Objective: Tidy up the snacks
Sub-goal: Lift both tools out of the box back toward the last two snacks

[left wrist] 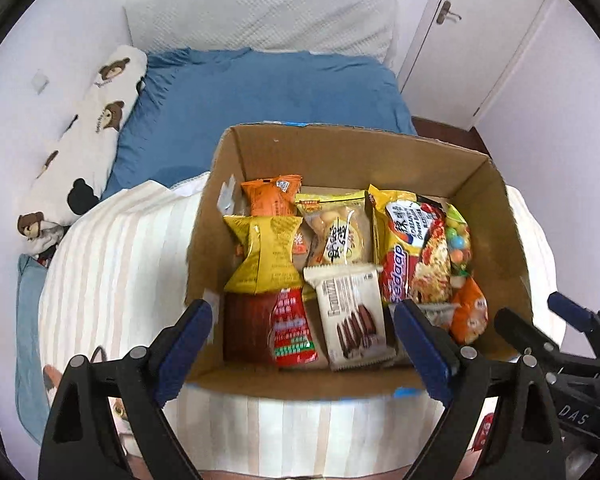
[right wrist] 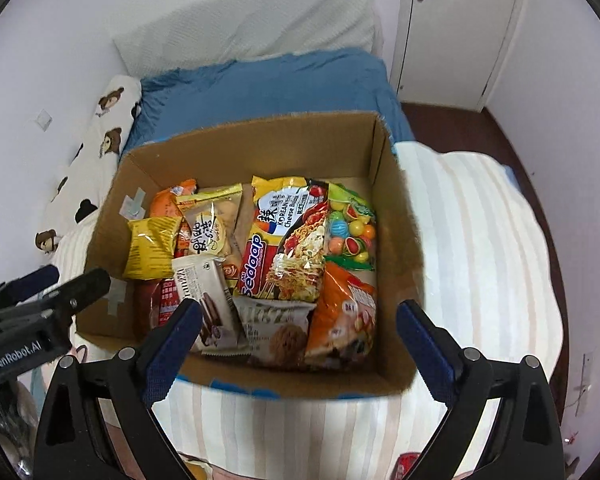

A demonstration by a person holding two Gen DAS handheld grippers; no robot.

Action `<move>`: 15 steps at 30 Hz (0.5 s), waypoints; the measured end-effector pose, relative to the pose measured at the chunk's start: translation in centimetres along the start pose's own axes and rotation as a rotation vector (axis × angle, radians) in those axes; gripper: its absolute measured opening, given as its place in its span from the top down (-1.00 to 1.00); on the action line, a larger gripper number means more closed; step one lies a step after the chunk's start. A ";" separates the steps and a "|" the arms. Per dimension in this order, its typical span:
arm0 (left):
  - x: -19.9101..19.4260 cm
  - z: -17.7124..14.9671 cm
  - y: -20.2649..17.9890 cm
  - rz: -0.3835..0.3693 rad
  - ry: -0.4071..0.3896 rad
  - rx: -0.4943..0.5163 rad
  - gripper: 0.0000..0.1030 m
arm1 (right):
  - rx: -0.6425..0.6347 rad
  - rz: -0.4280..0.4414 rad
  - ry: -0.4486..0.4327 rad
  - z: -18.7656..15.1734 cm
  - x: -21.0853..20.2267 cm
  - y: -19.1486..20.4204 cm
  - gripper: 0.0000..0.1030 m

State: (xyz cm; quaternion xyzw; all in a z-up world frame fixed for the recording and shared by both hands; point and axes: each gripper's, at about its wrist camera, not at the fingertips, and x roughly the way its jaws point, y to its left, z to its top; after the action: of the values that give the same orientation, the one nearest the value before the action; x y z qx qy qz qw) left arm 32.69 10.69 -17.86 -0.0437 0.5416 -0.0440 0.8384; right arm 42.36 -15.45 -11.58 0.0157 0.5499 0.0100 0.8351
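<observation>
An open cardboard box (left wrist: 340, 148) (right wrist: 260, 140) stands on a striped blanket and holds several snack packs. Inside lie a yellow pack (left wrist: 266, 254) (right wrist: 152, 246), a Sedaap noodle pack (left wrist: 416, 256) (right wrist: 288, 248), a white wafer pack (left wrist: 352, 312) (right wrist: 206, 296), a red pack (left wrist: 290, 326), an orange pack (right wrist: 344, 312) and a bag of coloured candy balls (right wrist: 350, 232). My left gripper (left wrist: 304, 350) is open and empty above the box's near edge. My right gripper (right wrist: 300, 352) is open and empty above the same edge. Each gripper shows at the other view's side.
The box sits on a striped blanket (left wrist: 120, 272) (right wrist: 480, 240) over a bed with a blue sheet (left wrist: 260, 92). A bear-print pillow (left wrist: 88, 132) lies along the left wall. A white door (left wrist: 472, 28) and dark floor (right wrist: 452, 128) are at the far right.
</observation>
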 end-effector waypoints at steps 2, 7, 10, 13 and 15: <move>-1.4 -1.2 -0.1 0.018 -0.035 0.009 -0.81 | -0.009 -0.012 -0.041 -1.0 -1.7 0.3 -0.93; -5.2 -3.9 -0.1 0.040 -0.111 0.023 -0.81 | -0.012 -0.017 -0.115 -3.3 -5.7 0.7 -0.93; -7.6 -5.5 0.1 0.041 -0.152 0.021 -0.81 | -0.013 -0.014 -0.150 -4.5 -7.8 0.9 -0.93; -9.5 -6.7 0.1 0.048 -0.187 0.025 -0.81 | -0.009 0.002 -0.172 -5.8 -9.6 1.0 -0.93; -10.6 -7.4 0.1 0.051 -0.205 0.022 -0.81 | -0.003 0.017 -0.181 -6.5 -10.6 1.1 -0.93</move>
State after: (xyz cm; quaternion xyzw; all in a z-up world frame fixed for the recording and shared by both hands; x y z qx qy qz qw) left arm 21.57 11.92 -11.33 -0.0249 0.4532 -0.0238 0.8907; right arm 32.19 -14.62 -4.40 0.0199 0.4720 0.0165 0.8812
